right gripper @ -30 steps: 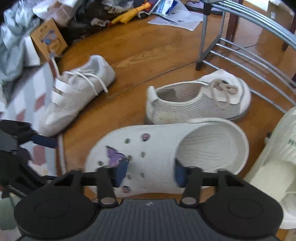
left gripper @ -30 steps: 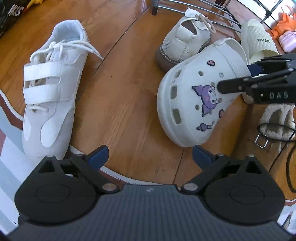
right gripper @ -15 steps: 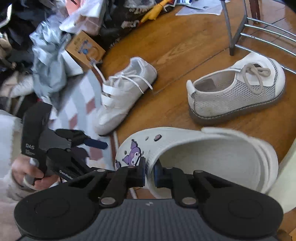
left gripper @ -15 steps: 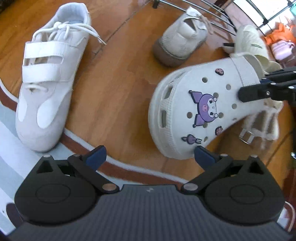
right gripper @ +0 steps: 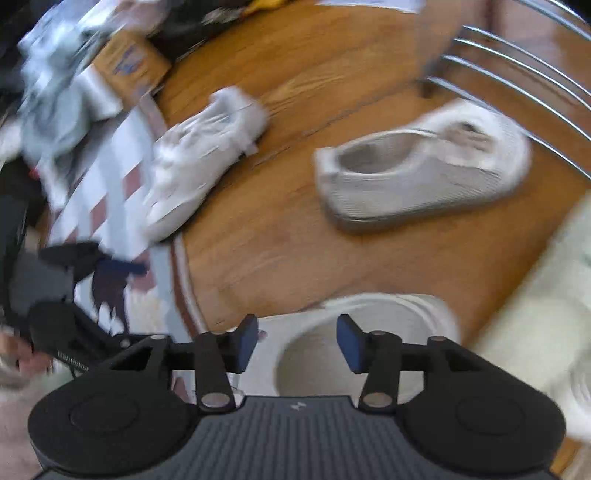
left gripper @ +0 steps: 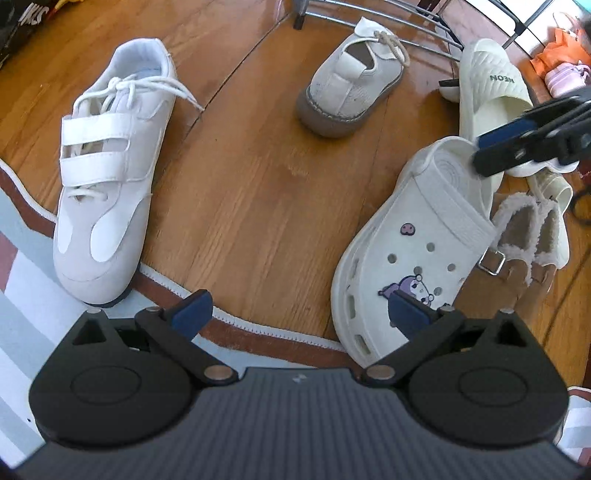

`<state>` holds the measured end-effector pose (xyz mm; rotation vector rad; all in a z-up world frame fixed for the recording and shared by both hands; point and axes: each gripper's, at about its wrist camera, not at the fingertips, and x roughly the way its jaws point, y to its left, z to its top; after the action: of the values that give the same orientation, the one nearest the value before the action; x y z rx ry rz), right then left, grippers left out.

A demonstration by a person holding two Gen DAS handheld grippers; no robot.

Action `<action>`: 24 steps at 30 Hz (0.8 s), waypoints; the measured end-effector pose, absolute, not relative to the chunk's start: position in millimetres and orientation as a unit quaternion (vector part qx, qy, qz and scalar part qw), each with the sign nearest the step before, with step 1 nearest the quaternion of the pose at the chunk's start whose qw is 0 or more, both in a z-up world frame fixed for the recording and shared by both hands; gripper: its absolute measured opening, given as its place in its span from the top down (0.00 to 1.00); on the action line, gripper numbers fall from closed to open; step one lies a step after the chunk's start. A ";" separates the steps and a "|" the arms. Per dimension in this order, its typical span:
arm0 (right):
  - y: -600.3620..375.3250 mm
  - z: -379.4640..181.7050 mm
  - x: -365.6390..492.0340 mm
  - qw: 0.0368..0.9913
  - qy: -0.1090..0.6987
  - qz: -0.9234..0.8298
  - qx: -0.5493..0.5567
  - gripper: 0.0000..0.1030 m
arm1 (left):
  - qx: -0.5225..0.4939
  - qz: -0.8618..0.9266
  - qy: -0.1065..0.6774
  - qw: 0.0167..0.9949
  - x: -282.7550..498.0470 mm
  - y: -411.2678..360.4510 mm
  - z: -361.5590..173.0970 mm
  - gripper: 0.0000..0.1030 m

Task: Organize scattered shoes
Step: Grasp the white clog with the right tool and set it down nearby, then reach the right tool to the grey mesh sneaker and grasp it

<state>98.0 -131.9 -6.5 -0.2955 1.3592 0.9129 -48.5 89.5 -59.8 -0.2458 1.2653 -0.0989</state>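
The step in hand is judged to be the release of the white clog (left gripper: 417, 251), which lies upright on the wooden floor (left gripper: 251, 192), toe toward the left-wrist camera, its side against a fleece-lined sandal (left gripper: 524, 251) and just in front of a cream slide (left gripper: 491, 96). The right gripper (right gripper: 297, 341) points steeply down over the heel opening of the clog; its jaws are opening, and the blue pads stand apart above the clog with nothing pressed between them. In the left-wrist view the same gripper enters from the right edge, its tips over the heel strap. The left gripper (left gripper: 299, 314) also points steeply down, jaws spread wide and empty, poised over the edge of the striped rug (left gripper: 22, 295) and the toe of the clog. Two shoes remain unsorted: a white strap sneaker (left gripper: 107, 173) resting partly on the rug, and a mesh lace-up shoe (left gripper: 351, 92) near the wire shoe rack (left gripper: 406, 22). The next move probably calls for lifting the right gripper clear of the clog and directing either gripper to one of these shoes, taking it by the heel collar. The right-wrist view is heavily blurred, so finer detail there cannot be read.
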 end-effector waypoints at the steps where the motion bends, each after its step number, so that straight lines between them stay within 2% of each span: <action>1: -140.2 -5.3 98.2 0.681 0.606 0.391 -0.125 0.48 | -0.114 -0.042 0.590 0.799 -47.2 91.2 -62.0 0.00; 6: -181.5 -20.6 80.6 0.696 0.640 0.298 -0.132 0.47 | -0.133 -0.035 0.609 0.781 -43.8 91.9 -79.4 0.00; 11: -191.5 -54.8 35.4 0.656 0.669 0.256 -0.237 0.45 | -0.124 -0.055 0.614 0.778 -49.8 76.4 -78.1 0.00; 12: -191.4 -58.2 28.9 0.657 0.663 0.254 -0.254 0.42 | -0.122 -0.055 0.612 0.780 -50.6 72.1 -76.9 0.00; 14: -192.5 -63.7 17.8 0.678 0.631 0.266 -0.267 0.26 | -0.117 -0.055 0.611 0.781 -51.2 65.1 -77.8 0.00; 17: -186.9 -77.2 3.1 0.684 0.594 0.294 -0.303 0.15 | -0.083 -0.042 0.612 0.786 -52.1 47.1 -84.9 0.00; 18: -183.2 -83.0 -3.6 0.681 0.579 0.310 -0.324 0.15 | -0.072 -0.038 0.612 0.787 -52.2 43.9 -86.0 0.00; 19: -180.6 -88.1 -9.0 0.671 0.574 0.327 -0.338 0.20 | -0.067 -0.037 0.612 0.787 -52.1 42.5 -86.1 0.00; 20: -178.2 -96.7 -14.9 0.647 0.584 0.351 -0.344 0.42 | -0.064 -0.037 0.612 0.787 -51.7 41.1 -86.0 0.00; 24: -182.2 -99.3 -5.3 0.591 0.660 0.355 -0.299 0.59 | -0.081 -0.048 0.615 0.783 -50.3 45.2 -82.9 0.00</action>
<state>-5.3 -182.2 -99.3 -0.6967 1.5362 0.8254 -50.3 45.2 -82.9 -0.1756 1.3273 -0.1033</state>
